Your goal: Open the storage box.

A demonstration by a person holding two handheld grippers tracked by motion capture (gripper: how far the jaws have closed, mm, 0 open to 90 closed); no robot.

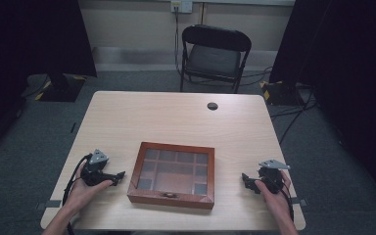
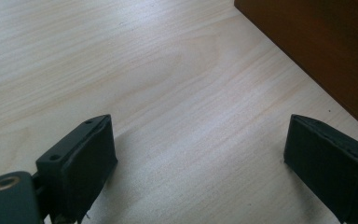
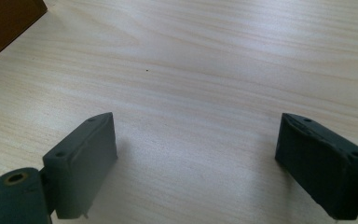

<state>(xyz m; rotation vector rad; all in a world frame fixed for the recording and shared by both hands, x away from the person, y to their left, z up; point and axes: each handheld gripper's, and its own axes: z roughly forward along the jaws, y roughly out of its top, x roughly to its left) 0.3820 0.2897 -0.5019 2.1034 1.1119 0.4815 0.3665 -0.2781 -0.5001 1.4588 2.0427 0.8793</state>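
The box point(image 1: 172, 174) sits on the bench point(image 1: 176, 117) at the near middle, lid shut, its long axis running left to right and its clasp on the near face; it lies between the two hands, to the right of the left hand-held gripper point(image 1: 119, 175) and to the left of the right hand-held gripper point(image 1: 245, 179); the left one looks a little nearer to it, the right one stands further off; both point inward at the box's short sides; each has its jaws spread wide with nothing between them. The high view shows the glazed, compartmented lid; the left gripper view shows the box's dark wood side point(image 2: 317, 51) close ahead at upper right; the right gripper view catches just a corner of it point(image 3: 4, 21) at far upper left.
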